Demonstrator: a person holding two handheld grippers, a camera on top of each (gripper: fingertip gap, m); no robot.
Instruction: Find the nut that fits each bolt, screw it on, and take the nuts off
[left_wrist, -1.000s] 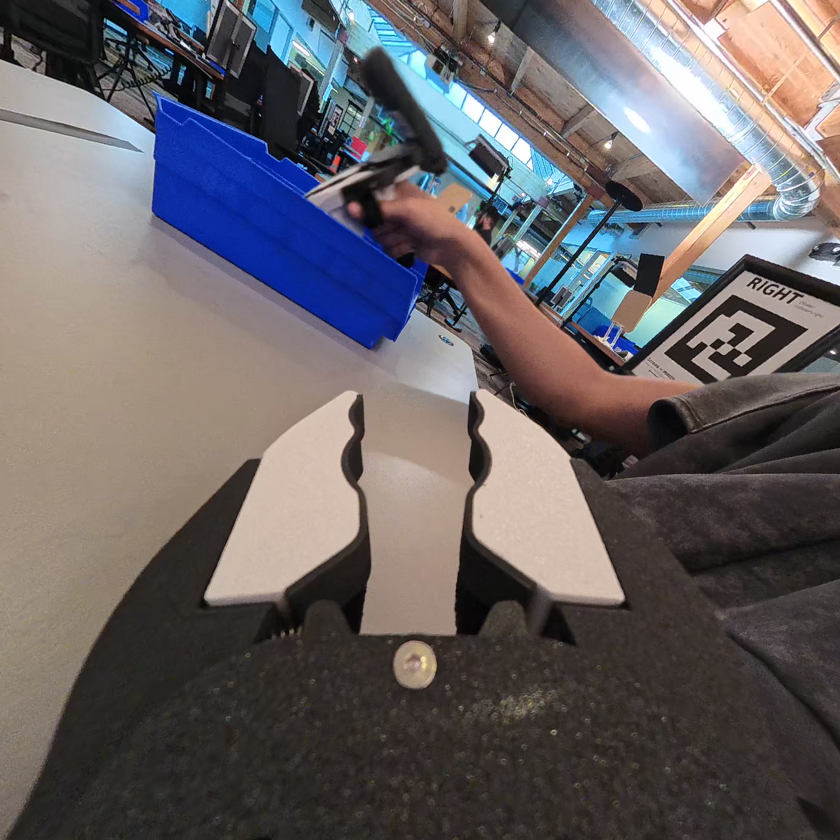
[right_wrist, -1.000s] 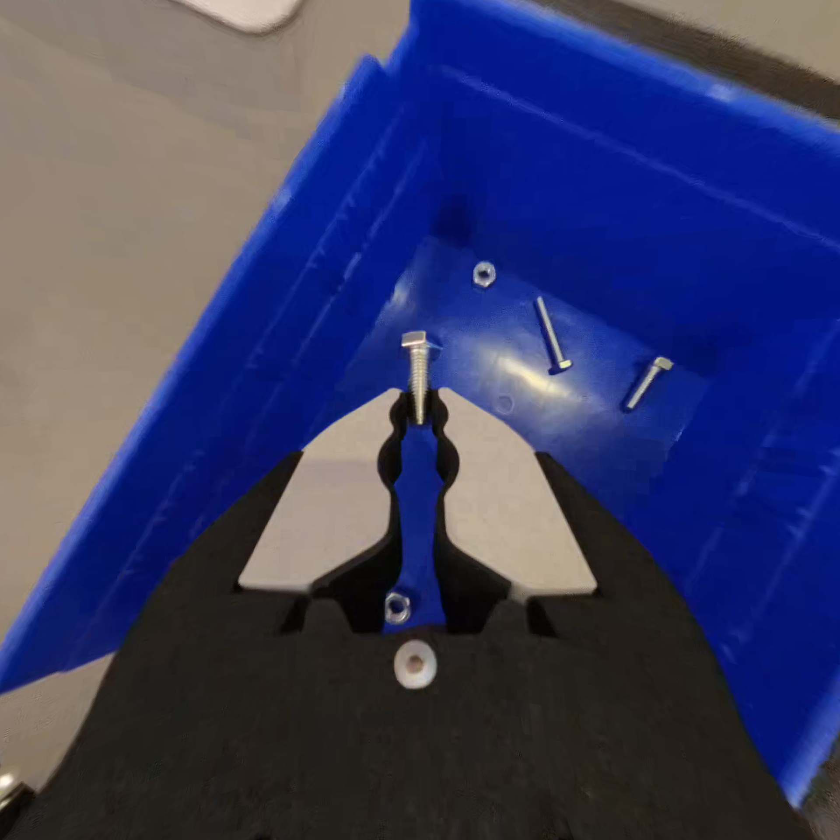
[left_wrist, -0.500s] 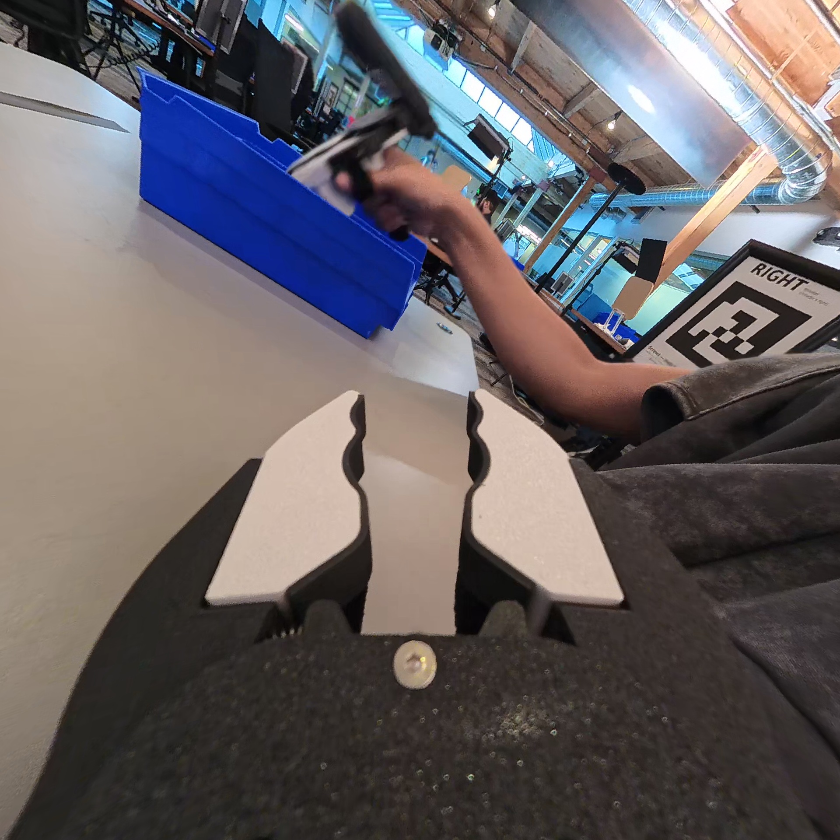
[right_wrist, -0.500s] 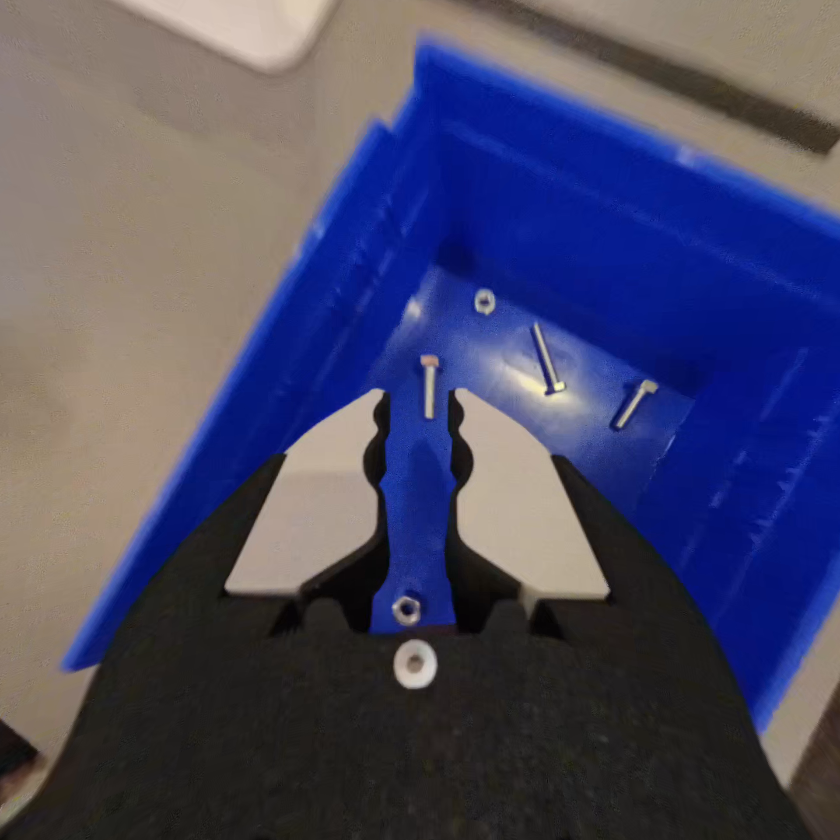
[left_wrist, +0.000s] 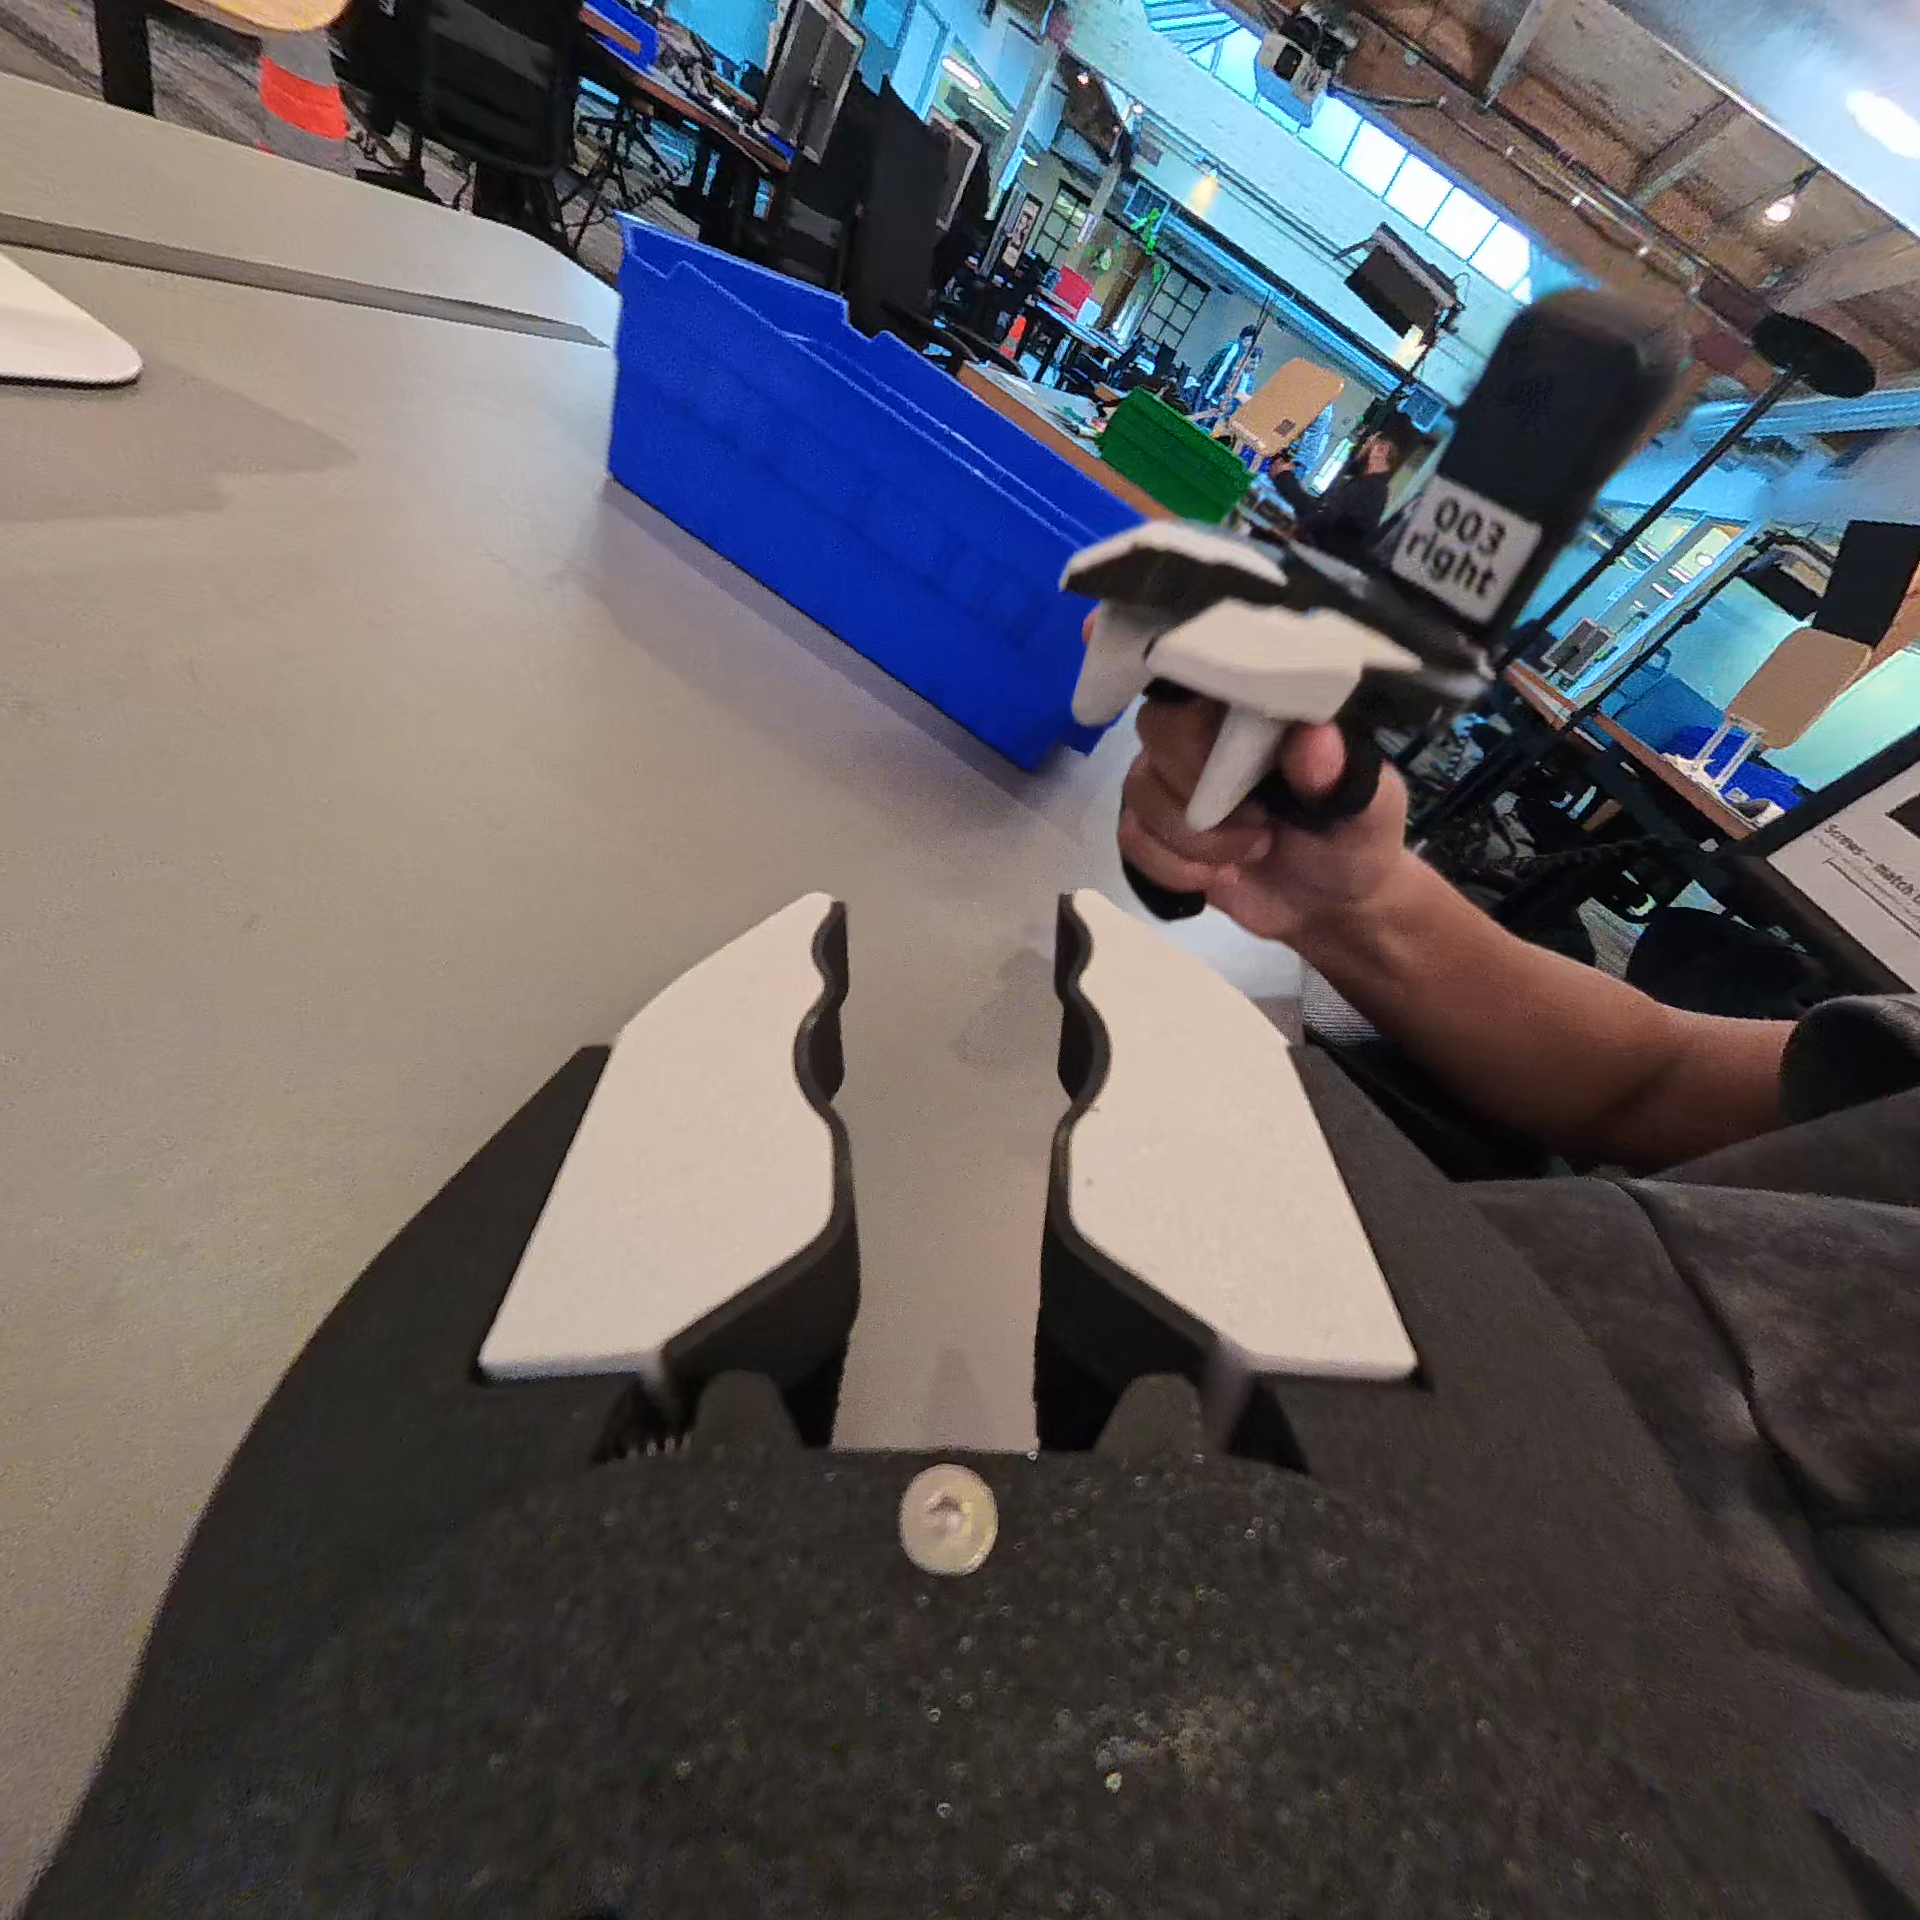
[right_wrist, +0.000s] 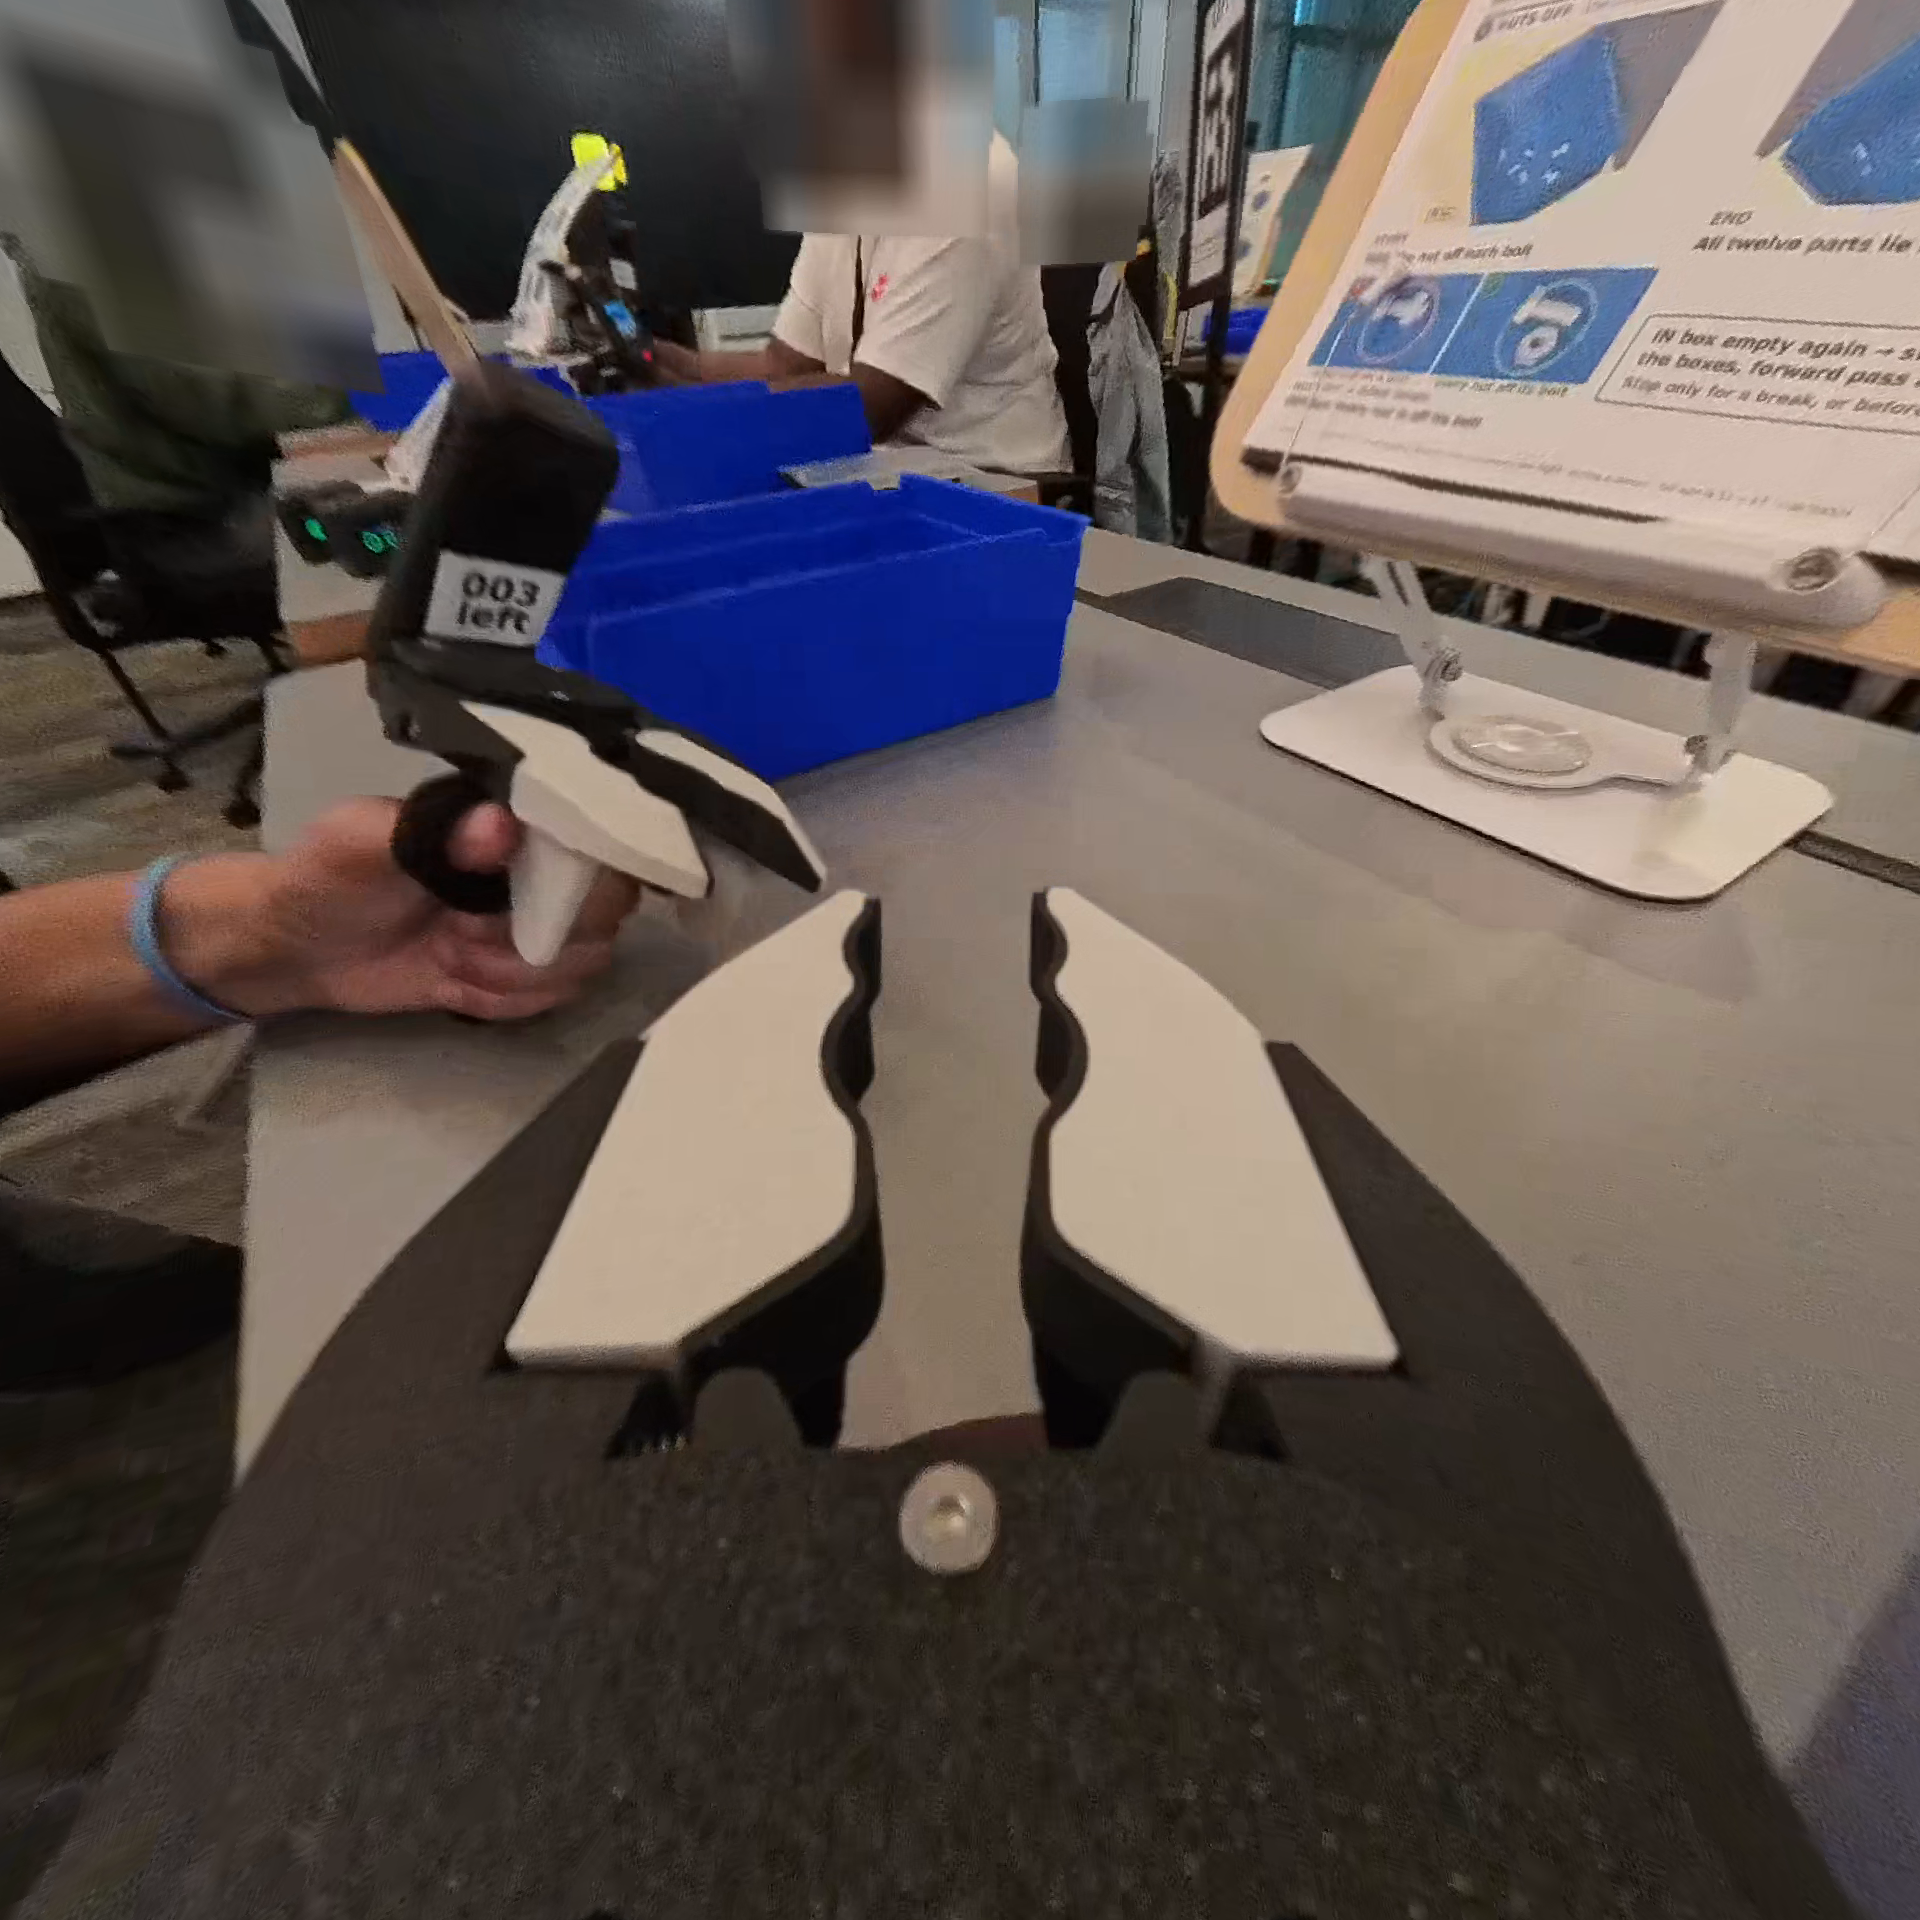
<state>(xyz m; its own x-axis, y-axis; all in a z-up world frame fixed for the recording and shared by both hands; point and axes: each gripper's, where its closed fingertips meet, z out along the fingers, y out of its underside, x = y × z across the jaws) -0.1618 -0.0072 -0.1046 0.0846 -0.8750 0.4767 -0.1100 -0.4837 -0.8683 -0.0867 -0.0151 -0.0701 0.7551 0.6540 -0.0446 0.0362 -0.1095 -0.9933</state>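
Observation:
No bolt or nut shows in either view. My left gripper (left_wrist: 951, 920) is open and empty, low over the grey table (left_wrist: 364, 831). A blue bin (left_wrist: 852, 488) stands ahead of it; its inside is hidden. My right gripper (right_wrist: 954, 914) is open and empty, low over the table. It also shows in the left wrist view (left_wrist: 1078, 639), held by a hand in front of the bin's near end. The left gripper shows in the right wrist view (right_wrist: 764, 883), held by a hand, with a blue bin (right_wrist: 831, 623) behind it.
An instruction sheet on a stand (right_wrist: 1558, 260) with a white base (right_wrist: 1538, 790) stands on the table at the right. The table's edge runs behind the bin (right_wrist: 265, 727). A person in a white shirt (right_wrist: 925, 343) sits at another table beyond. My hands' fingertips stand some 9 centimetres from each other. The white base (right_wrist: 1538, 790) is about equally far from each gripper, around 35 centimetres.
My right gripper opened and left a bolt lying in the blue bin, then came out of the bin and down toward the table. My left gripper stayed open and turned a little.

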